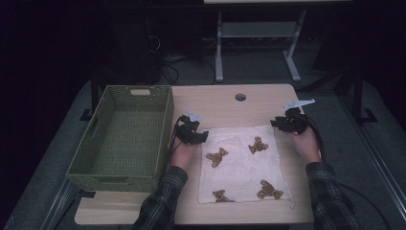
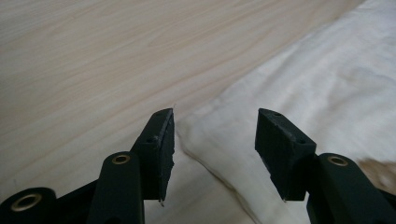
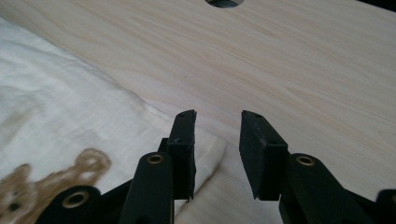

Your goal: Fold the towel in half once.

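A white cloth (image 1: 242, 163) printed with brown teddy bears lies flat on the light wooden table (image 1: 220, 103). My left gripper (image 1: 204, 135) hovers at the cloth's far left corner. In the left gripper view the jaws of this gripper (image 2: 215, 135) stand open, with the cloth (image 2: 303, 79) corner lying between them, not pinched. My right gripper (image 1: 276, 123) is at the far right corner. Its jaws (image 3: 217, 135) are open too, and the cloth (image 3: 60, 112) corner reaches just past the left jaw into the gap.
A green woven basket (image 1: 124, 134), empty, stands along the table's left side, close to my left hand. A round cable hole (image 1: 240, 97) sits near the table's far edge. Bare wood lies beyond the cloth. A metal desk frame (image 1: 258, 43) stands behind the table.
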{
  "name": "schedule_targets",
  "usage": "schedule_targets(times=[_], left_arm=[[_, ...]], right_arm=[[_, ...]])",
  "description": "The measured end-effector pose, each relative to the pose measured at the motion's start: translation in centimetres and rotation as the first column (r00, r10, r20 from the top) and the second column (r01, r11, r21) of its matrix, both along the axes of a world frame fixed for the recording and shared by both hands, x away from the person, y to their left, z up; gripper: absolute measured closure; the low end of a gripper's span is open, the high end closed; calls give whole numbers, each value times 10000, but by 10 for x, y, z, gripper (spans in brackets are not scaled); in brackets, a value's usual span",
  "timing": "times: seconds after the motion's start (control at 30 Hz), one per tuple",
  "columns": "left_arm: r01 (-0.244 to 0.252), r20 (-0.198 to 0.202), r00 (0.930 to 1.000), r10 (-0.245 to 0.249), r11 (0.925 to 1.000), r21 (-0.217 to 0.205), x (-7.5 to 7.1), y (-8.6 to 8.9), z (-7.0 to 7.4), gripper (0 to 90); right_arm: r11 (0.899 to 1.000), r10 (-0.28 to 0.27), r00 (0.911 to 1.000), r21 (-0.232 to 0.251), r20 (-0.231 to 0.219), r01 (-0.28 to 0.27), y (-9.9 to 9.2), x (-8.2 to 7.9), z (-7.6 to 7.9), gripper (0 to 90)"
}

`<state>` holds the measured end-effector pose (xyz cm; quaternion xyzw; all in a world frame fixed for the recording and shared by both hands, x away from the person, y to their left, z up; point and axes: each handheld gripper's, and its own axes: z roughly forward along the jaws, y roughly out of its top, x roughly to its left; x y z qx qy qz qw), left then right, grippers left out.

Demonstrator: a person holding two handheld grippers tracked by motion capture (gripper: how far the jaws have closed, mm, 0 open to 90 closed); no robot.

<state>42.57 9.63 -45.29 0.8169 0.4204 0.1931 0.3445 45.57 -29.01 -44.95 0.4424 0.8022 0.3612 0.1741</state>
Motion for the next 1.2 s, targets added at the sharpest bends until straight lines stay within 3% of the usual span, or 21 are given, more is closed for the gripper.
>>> schedule_targets(times=[0.17,0.23,0.33,0.37,0.6,0.8,0.83,0.97,1.07,1.2], left_arm=[[-298,-62,9995,298,9996,-27,11,2,-3,471],[-357,-77,9993,356,9994,-46,12,4,-4,471],[-418,-107,9991,417,9990,-134,13,5,-4,471],[-465,-111,9989,463,9987,-185,14,4,-6,471],[-508,-91,9987,509,9986,116,19,4,-12,492],[-266,-312,9991,270,9996,129,21,2,-17,618],[-182,-383,9991,180,9998,-46,22,1,-17,682],[135,-442,9989,-134,9999,15,21,-3,-16,860],[-3,-565,9984,11,9999,132,24,-4,-14,882],[-178,-111,9998,176,9998,-123,23,-2,-7,884]], right_arm=[[9999,-59,9987,98,-506,64,1,7,-17,666],[10000,-62,9982,-53,-594,59,3,10,-22,720],[10000,17,9987,1,-511,-17,4,11,-25,777],[10000,-41,9983,-77,-577,37,5,10,-24,846],[9987,-48,9991,-504,-424,26,7,9,-23,867],[9981,-66,9989,-609,-462,38,6,8,-22,867],[9979,-8,9992,-641,-393,-18,5,8,-22,867],[9977,-30,9991,-673,-425,1,5,8,-22,869],[9970,2,9991,-768,-433,-36,5,7,-21,870],[9969,-25,9991,-788,-430,-9,3,6,-17,873]])
